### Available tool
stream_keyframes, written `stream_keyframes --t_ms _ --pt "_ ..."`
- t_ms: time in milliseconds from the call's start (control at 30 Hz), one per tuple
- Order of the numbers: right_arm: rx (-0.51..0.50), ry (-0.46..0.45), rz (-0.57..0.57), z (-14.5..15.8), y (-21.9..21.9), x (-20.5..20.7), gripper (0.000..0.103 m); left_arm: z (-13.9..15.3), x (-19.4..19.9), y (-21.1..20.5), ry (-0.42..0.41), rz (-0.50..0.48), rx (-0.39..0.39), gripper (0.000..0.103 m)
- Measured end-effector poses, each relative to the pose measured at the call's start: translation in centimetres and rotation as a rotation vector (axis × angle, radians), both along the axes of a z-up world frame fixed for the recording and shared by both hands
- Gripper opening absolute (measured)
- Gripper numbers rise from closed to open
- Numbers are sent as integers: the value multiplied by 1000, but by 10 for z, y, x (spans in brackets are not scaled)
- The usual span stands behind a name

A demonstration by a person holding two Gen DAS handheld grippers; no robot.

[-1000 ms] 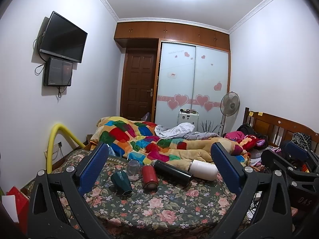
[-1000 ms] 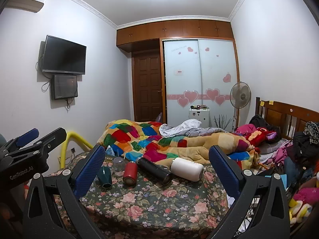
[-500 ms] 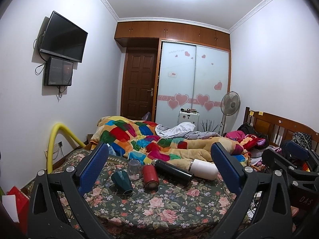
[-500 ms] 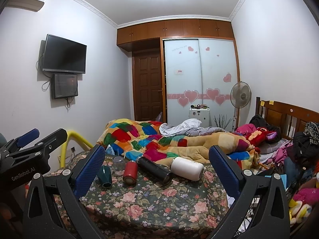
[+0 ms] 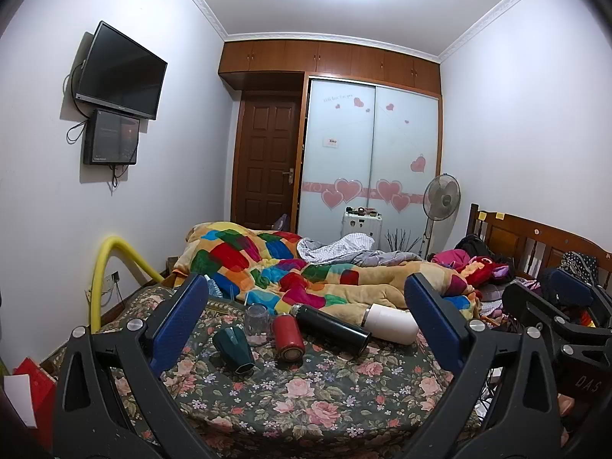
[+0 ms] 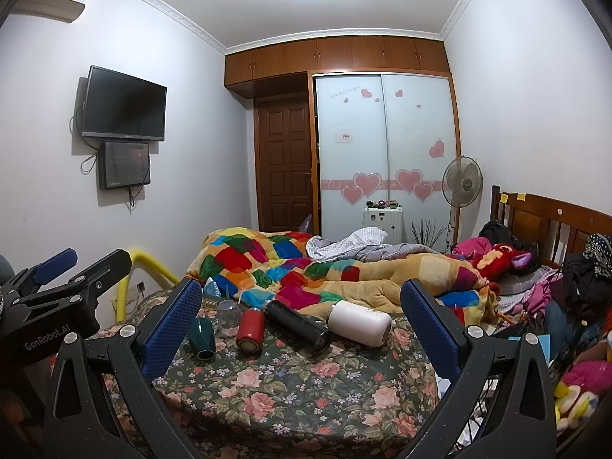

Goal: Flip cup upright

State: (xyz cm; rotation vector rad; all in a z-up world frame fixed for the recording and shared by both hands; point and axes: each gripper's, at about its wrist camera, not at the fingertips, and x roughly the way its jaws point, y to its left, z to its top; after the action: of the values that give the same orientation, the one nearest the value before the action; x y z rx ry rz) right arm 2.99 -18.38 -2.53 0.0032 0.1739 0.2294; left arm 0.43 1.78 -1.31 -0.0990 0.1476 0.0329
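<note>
My left gripper [image 5: 306, 321] hangs with its blue fingers [image 5: 179, 321] spread wide and nothing between them, short of a floral-covered table [image 5: 306, 394]; my right gripper [image 6: 302, 321] is spread just as wide and equally unloaded, with the left one showing at its left edge. Past both sets of fingers five vessels sit in a row on the cloth. The green cup [image 5: 233, 348] lies on its side at the left end, its open mouth facing the cameras. Just behind it is a clear glass [image 5: 255, 317], its stance hard to judge. Beside them a red can [image 5: 287, 336] lies tipped, then a black flask [image 5: 331, 325] and a white flask [image 5: 390, 323], both flat on their sides. Behind the table a patchwork quilt [image 5: 267, 264] is heaped on the bed; a fan [image 5: 440, 197] stands by the wardrobe
</note>
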Motion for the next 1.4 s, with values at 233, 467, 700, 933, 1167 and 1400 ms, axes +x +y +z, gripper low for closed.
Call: stream_keyframes --t_ms 233,467,700,933,1167,1400 --pt "1 4 1 -1 -1 0 103 -1 0 0 2 2 3 103" --pt "1 12 2 -7 -3 2 103 -3 3 3 12 7 -4 103" --pt "-3 32 0 -9 -5 8 103 -7 12 8 32 17 -10 103" --pt "-15 68 1 -11 -2 22 103 -18 34 15 80 31 -33 103" --pt "-23 135 -5 -24 0 49 103 -47 77 35 194 62 -87 103" --pt "-22 246 -37 -47 -3 89 103 -103 141 66 390 111 -151 103"
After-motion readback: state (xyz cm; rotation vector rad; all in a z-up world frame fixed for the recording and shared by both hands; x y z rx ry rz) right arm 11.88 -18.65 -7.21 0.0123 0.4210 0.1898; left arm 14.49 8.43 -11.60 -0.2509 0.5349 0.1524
